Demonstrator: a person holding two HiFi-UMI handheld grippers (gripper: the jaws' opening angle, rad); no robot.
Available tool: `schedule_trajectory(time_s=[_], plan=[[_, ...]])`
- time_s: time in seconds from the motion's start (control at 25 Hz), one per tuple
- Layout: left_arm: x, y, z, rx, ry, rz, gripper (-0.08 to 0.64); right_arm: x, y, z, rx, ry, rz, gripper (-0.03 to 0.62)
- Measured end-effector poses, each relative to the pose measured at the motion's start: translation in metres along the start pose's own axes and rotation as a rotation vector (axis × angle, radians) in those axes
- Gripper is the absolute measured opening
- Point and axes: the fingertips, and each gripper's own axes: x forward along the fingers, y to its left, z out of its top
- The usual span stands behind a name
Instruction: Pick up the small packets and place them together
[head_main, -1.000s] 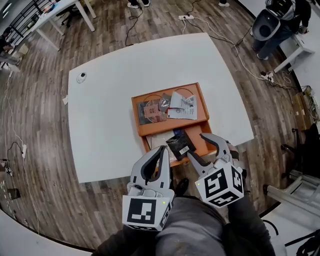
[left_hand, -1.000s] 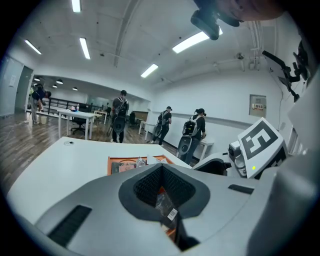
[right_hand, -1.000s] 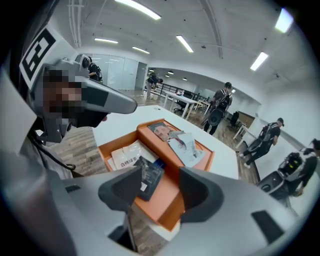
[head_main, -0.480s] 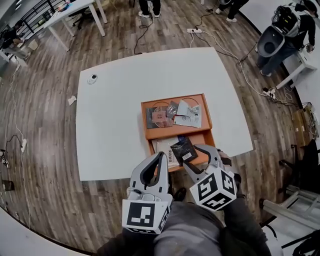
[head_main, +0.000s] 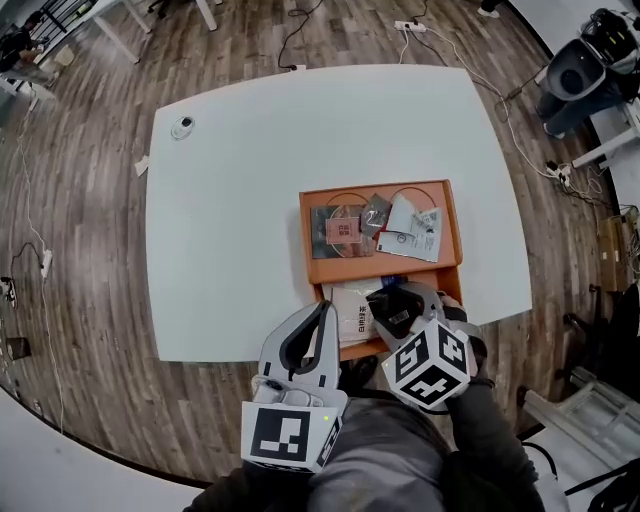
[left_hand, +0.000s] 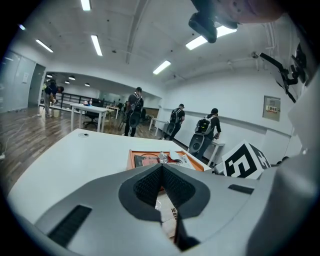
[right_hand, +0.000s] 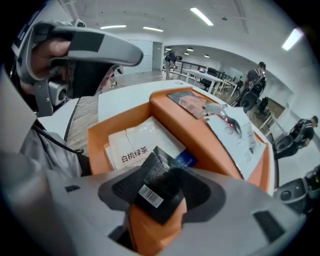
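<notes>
An orange tray (head_main: 304, 232) with two compartments lies on the white table (head_main: 230, 220). Its far compartment holds a red-brown packet (head_main: 340, 228), a small silver packet (head_main: 376, 213) and a white printed packet (head_main: 412, 228). In the near compartment lies a white packet with black print (head_main: 350, 305) (right_hand: 132, 147). My right gripper (head_main: 402, 303) is shut on a black packet with a barcode (right_hand: 157, 192) and points steeply down over that near compartment. My left gripper (head_main: 325, 308) (left_hand: 161, 167) hovers at the tray's near left corner, jaws shut and empty.
A small round white object (head_main: 181, 127) sits at the table's far left corner. The table's near edge runs just under both grippers. A blue item (right_hand: 185, 160) lies under the black packet. Cables and other desks (head_main: 110, 25) surround the table; people stand far off (left_hand: 134, 111).
My right gripper has sunk with the black packet towards the tray's near compartment and tilted further down. The left gripper has shifted a little beside it.
</notes>
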Motion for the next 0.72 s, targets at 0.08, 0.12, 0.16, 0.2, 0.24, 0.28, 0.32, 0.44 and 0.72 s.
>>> schedule_trajectory(time_s=[0.08,0.12,0.16,0.2,0.24,0.28,0.32,0.44,0.72], plan=[[0.009,0.005,-0.003,-0.010,0.015,0.000,-0.003,0.007,-0.002,-0.003,0.006,0.026,0.033,0.235],[0.013,0.007,-0.005,-0.015,0.022,-0.001,-0.003,0.009,-0.002,-0.003,0.012,0.030,0.053,0.235],[0.017,0.008,-0.007,-0.020,0.028,-0.002,-0.003,0.010,-0.002,-0.003,0.020,0.029,0.070,0.235],[0.020,0.009,-0.008,-0.023,0.033,-0.004,-0.003,0.011,-0.003,-0.003,0.029,0.025,0.083,0.235],[0.023,0.009,-0.008,-0.024,0.037,-0.006,-0.003,0.011,-0.004,-0.003,0.035,0.018,0.090,0.235],[0.026,0.009,-0.009,-0.025,0.040,-0.009,-0.003,0.011,-0.005,-0.003,0.035,0.010,0.091,0.233],[0.028,0.008,-0.010,-0.024,0.042,-0.011,-0.003,0.011,-0.007,-0.003,0.029,0.004,0.086,0.162],[0.030,0.004,-0.012,-0.019,0.049,-0.016,-0.003,0.011,-0.008,-0.005,0.010,-0.011,0.067,0.011],[0.017,-0.020,-0.004,0.024,0.027,-0.042,-0.003,-0.028,-0.011,0.013,0.005,-0.127,-0.027,0.008]])
